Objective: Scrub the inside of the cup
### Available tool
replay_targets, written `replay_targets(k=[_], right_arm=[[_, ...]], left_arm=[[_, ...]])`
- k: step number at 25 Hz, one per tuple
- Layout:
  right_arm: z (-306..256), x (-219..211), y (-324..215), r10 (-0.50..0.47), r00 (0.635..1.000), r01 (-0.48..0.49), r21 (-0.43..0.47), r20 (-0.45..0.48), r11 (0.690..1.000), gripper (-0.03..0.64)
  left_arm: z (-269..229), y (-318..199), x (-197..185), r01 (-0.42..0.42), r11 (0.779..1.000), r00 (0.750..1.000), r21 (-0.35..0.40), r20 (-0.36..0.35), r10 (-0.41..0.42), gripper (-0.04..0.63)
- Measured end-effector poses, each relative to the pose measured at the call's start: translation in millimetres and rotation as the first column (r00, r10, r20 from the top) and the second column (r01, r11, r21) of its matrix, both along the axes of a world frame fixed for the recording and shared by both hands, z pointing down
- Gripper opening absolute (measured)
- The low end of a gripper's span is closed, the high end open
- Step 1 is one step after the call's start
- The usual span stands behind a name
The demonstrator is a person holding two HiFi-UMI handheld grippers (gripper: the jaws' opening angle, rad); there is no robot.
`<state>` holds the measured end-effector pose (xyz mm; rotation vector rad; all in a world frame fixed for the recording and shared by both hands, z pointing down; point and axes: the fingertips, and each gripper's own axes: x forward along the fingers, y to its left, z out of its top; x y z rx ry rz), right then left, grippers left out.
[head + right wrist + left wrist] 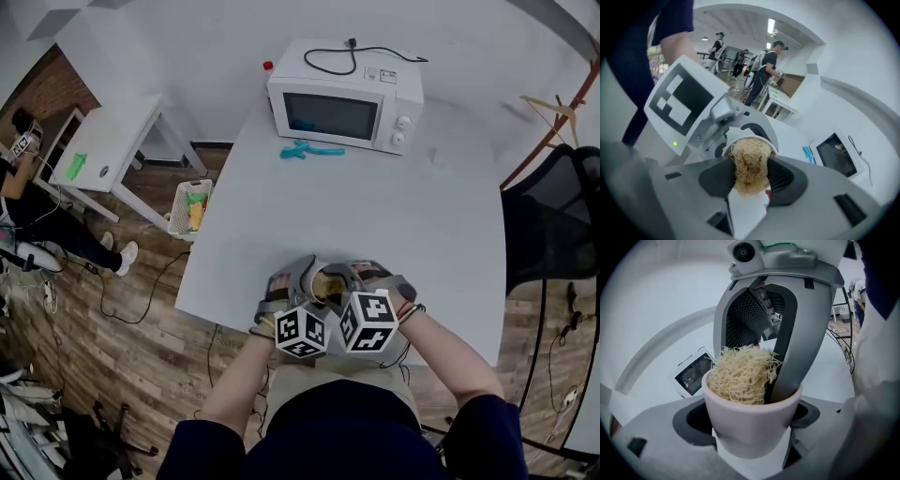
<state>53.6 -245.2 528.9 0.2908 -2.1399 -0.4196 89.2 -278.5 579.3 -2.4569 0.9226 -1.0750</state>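
A pale pink cup (pixel 749 420) is clamped between the jaws of my left gripper (pixel 752 427), held above the table's near edge. A tan fibrous scrubber (pixel 740 373) fills the cup's mouth. My right gripper (pixel 751 180) is shut on that scrubber (pixel 749 166), with its tip pushed down into the cup (pixel 740 136). In the head view both grippers meet close to my body, left gripper (pixel 298 305) and right gripper (pixel 361 300), with the scrubber (pixel 328 284) just showing between them.
A white microwave (pixel 345 95) stands at the table's (pixel 375 216) far end with a teal tool (pixel 309 149) in front of it. A basket (pixel 190 207) sits on the floor at left, a black chair (pixel 553 216) at right. People stand behind.
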Motion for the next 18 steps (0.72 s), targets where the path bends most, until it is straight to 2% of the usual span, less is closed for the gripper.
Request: replay_targets(k=[2,4,7,9,11,12,15,18], right_arm=[[-3,2,-3,0.115,0.991,-0.107,-0.108,0.067,0.988,0.176],[-6,4,-6,0.231,0.966,-0.202,-0.22,0.117,0.954,0.177],[-7,7,-8,0.377,0.915,-0.308,-0.357,0.142,0.882,0.176],[-6,10,-8,0.467,0.873,-0.366,-0.441,0.142,0.819,0.176],[-2,15,-9,0.565,0.816,-0.426,-0.53,0.127,0.734,0.176],[1,18,-10,0.614,0.781,-0.455,-0.574,0.11,0.681,0.176],[8,24,-9,0.738,0.673,-0.504,-0.698,0.052,0.509,0.176],[14,26,-10,0.829,0.559,-0.499,-0.804,-0.013,0.324,0.177]], left_arm=[[-2,-1,0,0.01,1.0,1.0,0.01,-0.004,-0.01,0.44],[-3,-1,0,0.016,1.0,1.0,0.019,-0.006,-0.016,0.44],[-4,1,0,0.029,0.999,1.0,0.029,-0.01,-0.028,0.44],[-4,1,1,0.039,0.999,0.999,0.033,-0.015,-0.038,0.44],[-4,2,2,0.047,0.998,0.999,0.038,-0.019,-0.046,0.44],[-4,3,3,0.051,0.998,0.999,0.041,-0.02,-0.05,0.44],[-2,4,3,0.064,0.997,0.998,0.051,-0.019,-0.063,0.44],[1,5,3,0.07,0.996,0.998,0.057,-0.009,-0.069,0.44]])
